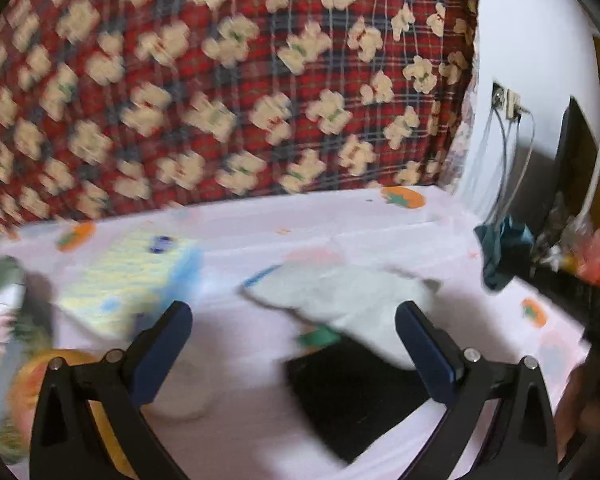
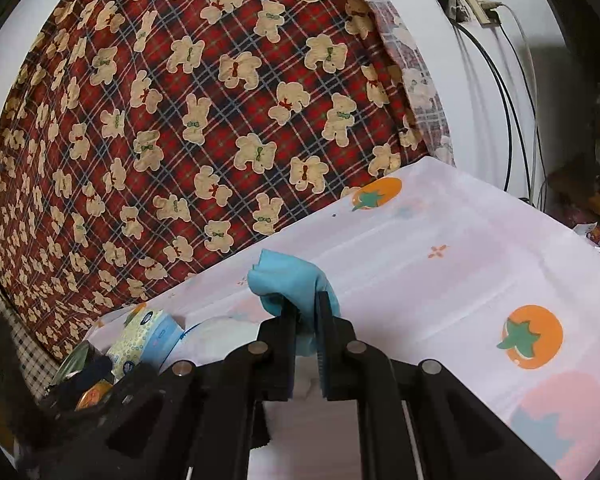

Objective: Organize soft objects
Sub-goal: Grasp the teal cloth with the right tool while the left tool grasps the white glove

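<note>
While the right tongs [image 2: 305, 316] grip a blue cloth [image 2: 288, 280] above the worktop [image 2: 440, 280], the left tongs [image 1: 294, 320] gape empty; next, probably set it down.

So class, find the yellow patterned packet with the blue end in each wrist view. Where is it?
Left wrist view: yellow packet lies left of centre on the pink sheet, blurred.
Right wrist view: it sits at lower left.
Shared landmark: the red teddy-bear blanket behind.
</note>
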